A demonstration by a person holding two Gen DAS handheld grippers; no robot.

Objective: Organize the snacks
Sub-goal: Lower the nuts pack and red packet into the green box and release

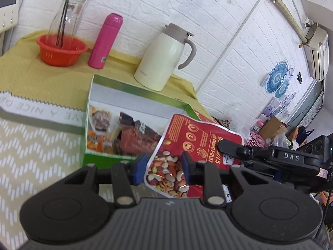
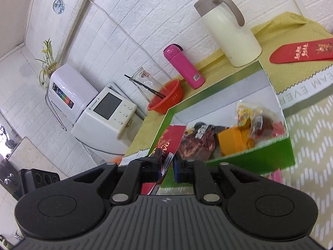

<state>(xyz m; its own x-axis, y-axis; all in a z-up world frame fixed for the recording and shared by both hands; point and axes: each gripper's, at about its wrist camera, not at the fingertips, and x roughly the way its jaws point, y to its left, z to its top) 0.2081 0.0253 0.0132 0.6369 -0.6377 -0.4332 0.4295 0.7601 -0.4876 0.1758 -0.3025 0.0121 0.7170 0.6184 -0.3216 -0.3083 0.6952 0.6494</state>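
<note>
Both grippers, left and right, clamped on red nut pouch, held up just beside green box on bench. Better kept level, lowered over the opening, released together.

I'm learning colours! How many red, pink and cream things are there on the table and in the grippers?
Red: 3 - basket, nut pouch, envelope
Pink: 1 - flask
Cream: 1 - jug
Total: 5
</note>
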